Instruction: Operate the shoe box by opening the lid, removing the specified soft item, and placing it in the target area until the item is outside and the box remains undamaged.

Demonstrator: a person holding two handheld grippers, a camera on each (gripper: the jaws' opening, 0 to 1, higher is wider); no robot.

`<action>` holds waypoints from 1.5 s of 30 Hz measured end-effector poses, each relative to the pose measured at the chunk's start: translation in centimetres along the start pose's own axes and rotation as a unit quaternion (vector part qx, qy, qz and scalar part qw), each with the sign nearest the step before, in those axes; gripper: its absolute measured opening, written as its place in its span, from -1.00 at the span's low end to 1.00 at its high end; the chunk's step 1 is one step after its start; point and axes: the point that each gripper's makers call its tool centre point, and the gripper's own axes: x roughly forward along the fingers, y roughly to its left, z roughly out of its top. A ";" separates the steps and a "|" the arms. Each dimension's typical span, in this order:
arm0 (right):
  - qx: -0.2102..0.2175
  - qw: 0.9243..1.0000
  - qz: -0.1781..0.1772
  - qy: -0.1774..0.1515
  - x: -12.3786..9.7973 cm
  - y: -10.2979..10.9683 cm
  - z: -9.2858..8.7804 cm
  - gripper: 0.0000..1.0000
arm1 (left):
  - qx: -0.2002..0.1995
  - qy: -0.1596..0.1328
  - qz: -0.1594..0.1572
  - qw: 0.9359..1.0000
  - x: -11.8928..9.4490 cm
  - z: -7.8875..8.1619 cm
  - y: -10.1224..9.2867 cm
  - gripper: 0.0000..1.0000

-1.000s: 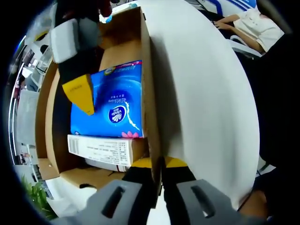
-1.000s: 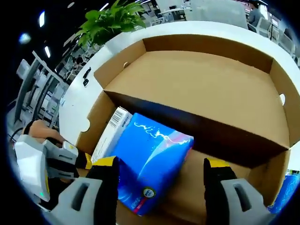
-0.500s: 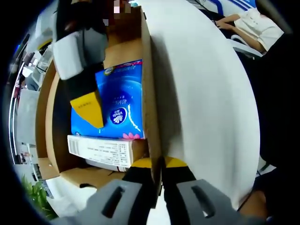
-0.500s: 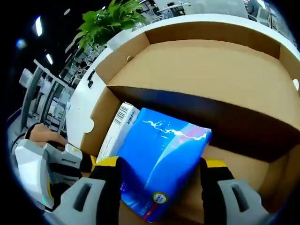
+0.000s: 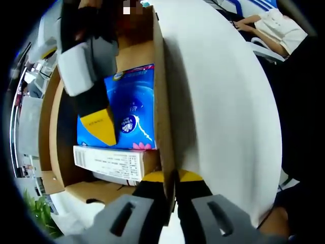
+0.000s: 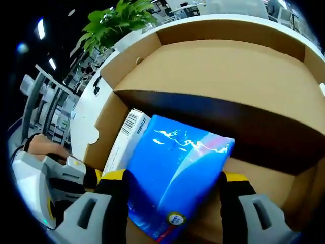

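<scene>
On a white table (image 5: 218,101) near a potted plant (image 6: 119,20), the left gripper (image 5: 170,195) clamps the shoe box (image 5: 163,117) wall — the right gripper (image 6: 172,195) straddles the blue pack (image 6: 175,178); whether it grips, I cannot tell.

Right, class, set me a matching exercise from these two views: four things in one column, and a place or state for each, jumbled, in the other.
Things:
1. blue pack
2. white carton
3. left gripper
4. plant

Places or states:
A. jaws closed on the box wall
B. on the white table, beyond the box
C. between the right gripper's jaws
D. inside the box, beside the blue pack

Pairs: 1-C, 2-D, 3-A, 4-B
</scene>
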 end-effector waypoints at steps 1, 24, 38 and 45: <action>-0.001 1.000 0.000 0.000 0.0 0.0 0.0 0.49 | 0.000 0.000 0.000 1.000 0.0 0.0 0.0 -0.92; 0.001 1.000 -0.013 -0.004 -1.9 -2.6 -0.9 0.42 | 0.000 0.001 0.001 1.000 -0.1 -0.1 0.1 -0.92; 0.002 1.000 -0.015 0.004 -3.9 -5.4 -1.9 0.41 | -0.003 0.002 0.002 1.000 -0.2 -0.1 0.0 -0.92; -0.002 1.000 -0.016 0.009 -4.1 -5.8 -1.6 0.38 | -0.004 0.002 0.002 1.000 -0.2 -0.1 -0.1 -0.92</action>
